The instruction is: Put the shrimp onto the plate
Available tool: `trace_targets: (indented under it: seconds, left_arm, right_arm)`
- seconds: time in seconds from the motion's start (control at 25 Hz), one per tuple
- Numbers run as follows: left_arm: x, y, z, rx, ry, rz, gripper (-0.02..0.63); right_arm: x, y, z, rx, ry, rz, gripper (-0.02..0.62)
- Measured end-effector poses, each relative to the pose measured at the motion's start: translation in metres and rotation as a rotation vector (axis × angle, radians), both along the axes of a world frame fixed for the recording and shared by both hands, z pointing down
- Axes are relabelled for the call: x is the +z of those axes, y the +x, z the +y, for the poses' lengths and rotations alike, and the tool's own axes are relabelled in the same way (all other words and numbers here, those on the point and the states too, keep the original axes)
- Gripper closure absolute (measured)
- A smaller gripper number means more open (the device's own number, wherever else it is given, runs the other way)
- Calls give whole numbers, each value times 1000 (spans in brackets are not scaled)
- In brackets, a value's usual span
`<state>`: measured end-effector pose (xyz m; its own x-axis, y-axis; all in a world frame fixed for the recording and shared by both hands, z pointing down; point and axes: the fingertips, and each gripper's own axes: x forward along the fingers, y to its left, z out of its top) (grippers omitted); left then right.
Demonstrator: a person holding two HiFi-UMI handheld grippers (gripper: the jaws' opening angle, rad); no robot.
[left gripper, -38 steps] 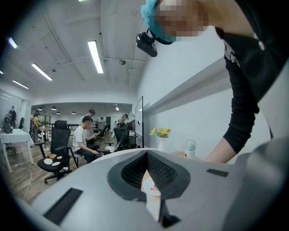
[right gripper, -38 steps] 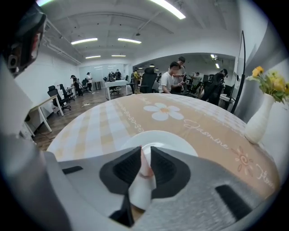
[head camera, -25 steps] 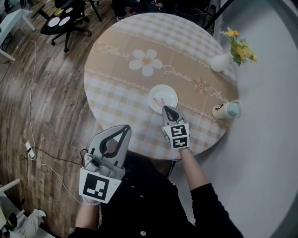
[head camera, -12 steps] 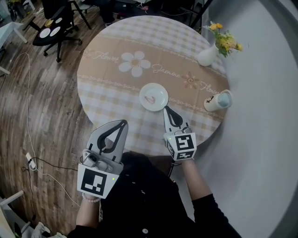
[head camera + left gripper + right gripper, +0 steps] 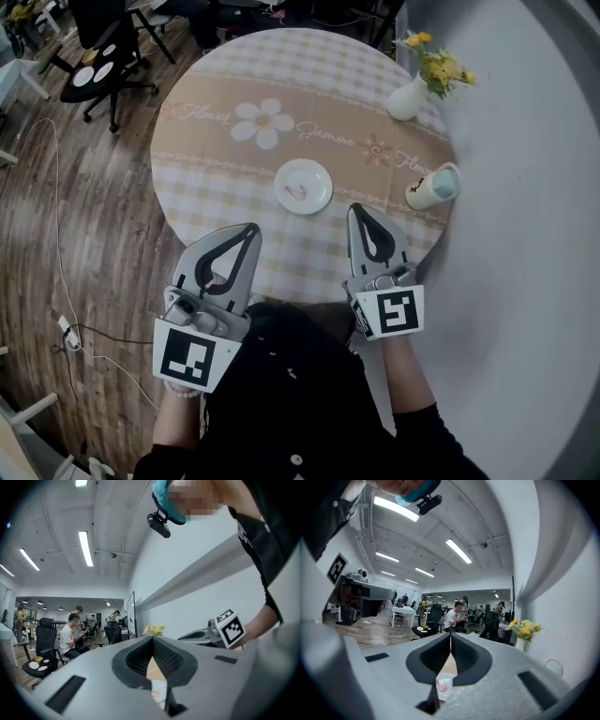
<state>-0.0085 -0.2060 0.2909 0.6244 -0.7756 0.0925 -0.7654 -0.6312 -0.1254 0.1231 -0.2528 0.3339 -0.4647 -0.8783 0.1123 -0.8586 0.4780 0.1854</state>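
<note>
Round table (image 5: 216, 150) under a checked cloth, left gripper (image 5: 251, 229) and right gripper (image 5: 357, 209) both at its near edge, jaws together on nothing, white plate (image 5: 320, 172) mid-table just beyond them, pink shrimp (image 5: 298, 193) lying on it.

Glossy plate (image 5: 304, 186), cloth-covered table (image 5: 206, 178), wood floor (image 5: 94, 216).

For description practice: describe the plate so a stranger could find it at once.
Start at the round table with the checked cloth. Near its middle, beside the big white daisy print, lies the plate: flat, white, holding a pink shrimp, unlike the vase and mug at the edge.
</note>
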Motion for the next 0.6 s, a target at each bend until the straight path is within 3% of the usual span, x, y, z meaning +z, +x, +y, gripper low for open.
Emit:
trace_targets:
  seconds: [0.28, 0.6]
  left_arm:
    - [-12, 10, -3, 27, 37, 2, 606]
    - [-19, 19, 1, 56, 56, 0, 606]
  right_arm:
    - [-49, 9, 18, 22, 111, -26, 592]
    - [-69, 11, 34, 28, 158, -39, 594]
